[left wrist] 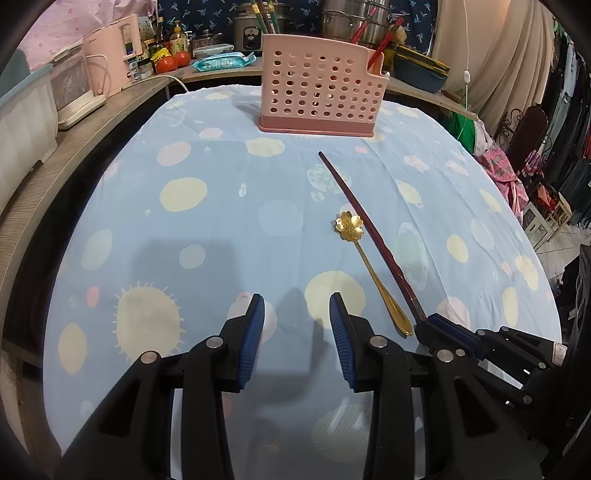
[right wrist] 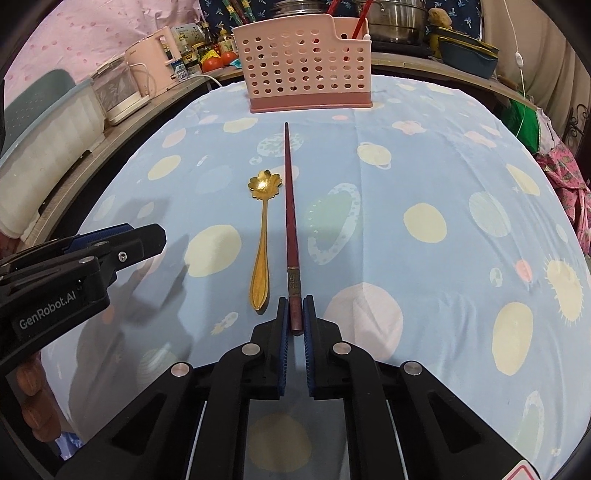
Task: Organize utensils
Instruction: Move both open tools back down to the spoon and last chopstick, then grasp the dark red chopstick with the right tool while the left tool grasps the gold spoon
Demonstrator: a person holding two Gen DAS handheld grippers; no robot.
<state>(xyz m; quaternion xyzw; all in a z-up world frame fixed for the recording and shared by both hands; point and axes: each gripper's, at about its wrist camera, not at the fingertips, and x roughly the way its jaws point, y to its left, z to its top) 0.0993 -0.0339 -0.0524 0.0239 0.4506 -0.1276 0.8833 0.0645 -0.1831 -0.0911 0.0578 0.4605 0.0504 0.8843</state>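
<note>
A dark red chopstick (right wrist: 289, 199) lies on the blue patterned tablecloth, pointing toward a pink perforated utensil holder (right wrist: 303, 70) at the far edge. My right gripper (right wrist: 295, 314) is shut on the chopstick's thick near end. A gold spoon with a flower-shaped bowl (right wrist: 263, 229) lies just left of the chopstick. In the left wrist view the chopstick (left wrist: 365, 225), the spoon (left wrist: 364, 258) and the holder (left wrist: 317, 92) show too. My left gripper (left wrist: 297, 306) is open and empty, left of the spoon, above the cloth.
A wooden shelf (left wrist: 74, 125) runs along the left and back with a pink kettle (left wrist: 114, 55), bottles, tomatoes and steel pots (left wrist: 354, 18). Clothes hang at the right (left wrist: 569, 122). The table edge curves off at the right.
</note>
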